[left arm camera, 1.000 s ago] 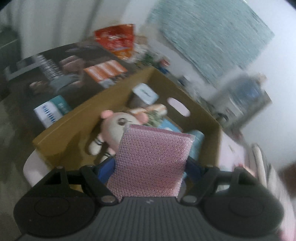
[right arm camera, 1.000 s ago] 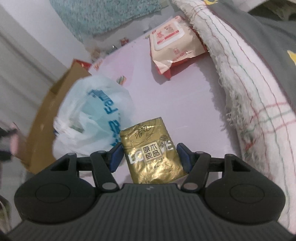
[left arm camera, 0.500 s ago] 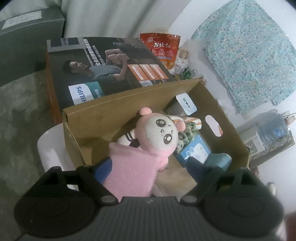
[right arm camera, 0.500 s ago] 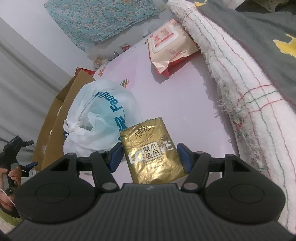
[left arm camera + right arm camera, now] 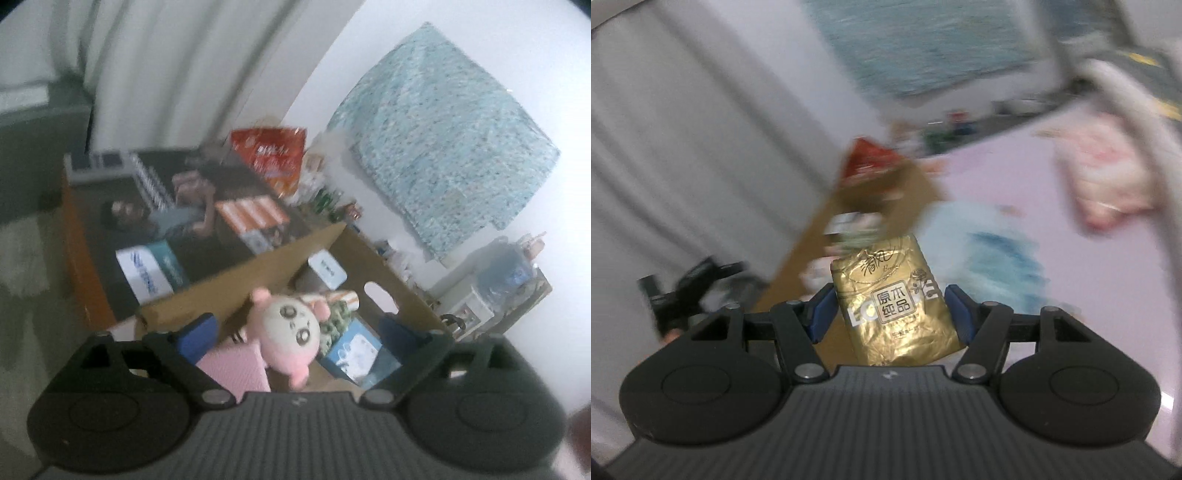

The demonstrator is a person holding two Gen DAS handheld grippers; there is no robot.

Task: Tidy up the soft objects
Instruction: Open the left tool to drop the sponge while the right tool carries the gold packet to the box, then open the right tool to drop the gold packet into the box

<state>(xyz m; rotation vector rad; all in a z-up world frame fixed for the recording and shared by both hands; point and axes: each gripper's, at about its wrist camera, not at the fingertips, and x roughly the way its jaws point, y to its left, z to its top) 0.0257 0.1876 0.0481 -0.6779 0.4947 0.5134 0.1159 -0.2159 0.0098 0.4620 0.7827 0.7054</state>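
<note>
My left gripper [image 5: 295, 332] is open and empty above the cardboard box [image 5: 207, 295]. In the box lie a pink sponge [image 5: 236, 369], a pink plush doll [image 5: 288, 332], a blue packet [image 5: 354, 350] and a white pack [image 5: 327, 271]. My right gripper [image 5: 888, 314] is shut on a gold tissue pack [image 5: 894, 302] and holds it in the air near the box [image 5: 886, 188], which is blurred. The left gripper [image 5: 690, 291] shows at the left of the right wrist view.
A large printed carton [image 5: 177, 221] and a red snack bag [image 5: 273, 155] stand behind the box. A white plastic bag [image 5: 990, 251] and a pink wipes pack [image 5: 1108, 173] lie on the pink surface [image 5: 1071, 295]. A blue cloth [image 5: 443, 158] hangs on the wall.
My left gripper opened and let the pink sponge go into the box, then drew back. My right gripper lifted the gold tissue pack and swung left toward the box.
</note>
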